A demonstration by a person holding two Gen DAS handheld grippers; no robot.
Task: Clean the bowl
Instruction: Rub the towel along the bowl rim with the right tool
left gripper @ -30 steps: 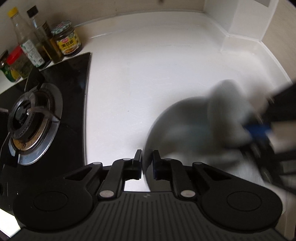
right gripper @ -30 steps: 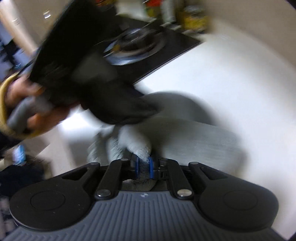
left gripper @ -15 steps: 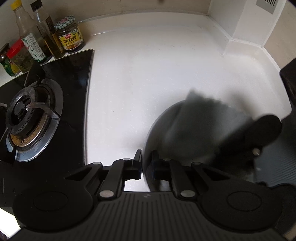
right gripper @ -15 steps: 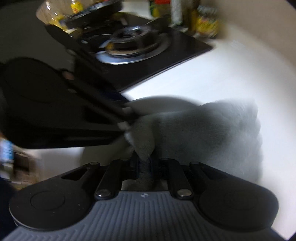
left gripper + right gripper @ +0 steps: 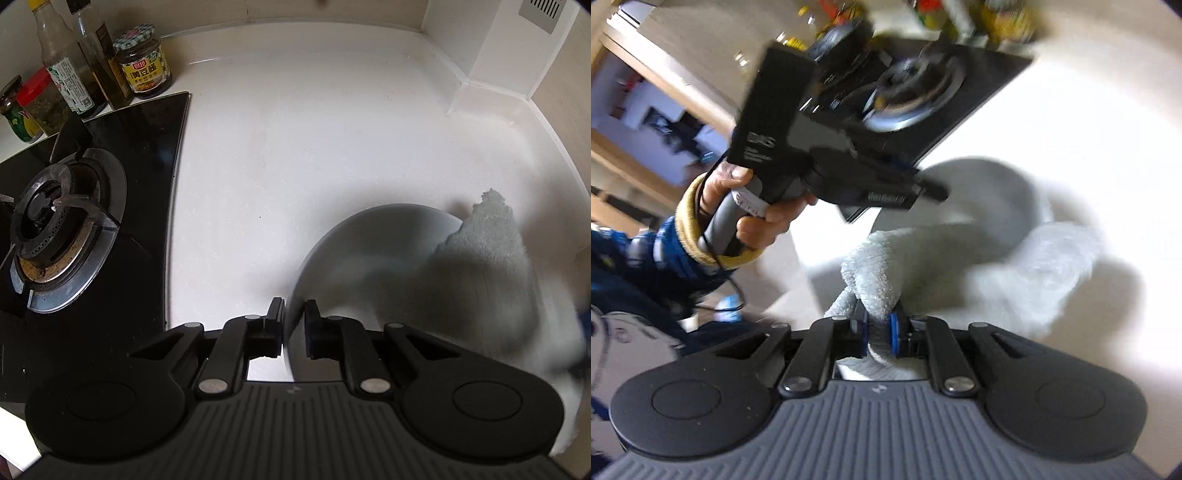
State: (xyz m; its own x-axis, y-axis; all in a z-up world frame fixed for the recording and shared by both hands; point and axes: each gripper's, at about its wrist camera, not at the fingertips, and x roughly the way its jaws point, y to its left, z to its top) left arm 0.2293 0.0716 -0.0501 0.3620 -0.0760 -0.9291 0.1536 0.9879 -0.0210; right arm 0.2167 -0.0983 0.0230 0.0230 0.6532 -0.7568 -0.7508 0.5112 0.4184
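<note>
Bowl (image 5: 373, 258) sits on the bench (image 5: 314, 129), its near rim pinched between my left tongs (image 5: 294, 325), which are clamped on that rim with one finger outside and one inside. Bowl opens ahead and to the right of the left tongs. Cloth (image 5: 491, 266) lies inside the bowl on its far-right side, one corner sticking up over the rim. My right tongs (image 5: 877, 330) are clamped on a bunched fold of the cloth (image 5: 979, 273); the bowl (image 5: 990, 192) is straight ahead of them, just past the cloth, blurred. Right tongs are nearer the bowl's inside, so my guess is wiping goes on from that side while the left steadies. How clean it is, can't tell. Stove (image 5: 74, 206) left of the left tongs, jars (image 5: 144, 62) beyond it.
</note>
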